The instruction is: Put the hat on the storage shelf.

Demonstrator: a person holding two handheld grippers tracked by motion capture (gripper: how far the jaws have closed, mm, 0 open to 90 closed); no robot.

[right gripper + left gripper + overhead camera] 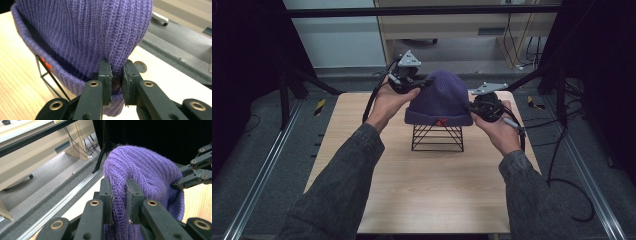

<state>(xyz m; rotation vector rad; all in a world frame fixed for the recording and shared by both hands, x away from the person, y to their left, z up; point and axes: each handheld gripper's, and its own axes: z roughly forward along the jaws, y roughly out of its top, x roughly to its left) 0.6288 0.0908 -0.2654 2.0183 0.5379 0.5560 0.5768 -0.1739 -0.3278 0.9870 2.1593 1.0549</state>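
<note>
Purple ribbed knit, a beanie (439,98), sits at the centre of the high view, draped over a black wire stand (437,137) on the wooden table (432,190). Its folded cuff hangs around the top of the stand, with a small red mark at the front.

At the upper left of the beanie, the left gripper (421,83) has its jaws nearly together, pinching a fold of the knit; in the left gripper view that fold is squeezed between the two black pads at lower centre (119,202).

At the right edge of the cuff, the right gripper (472,109) is likewise narrowed onto a pinch of fabric, seen clamped at the lower centre of the right gripper view (116,83).
</note>
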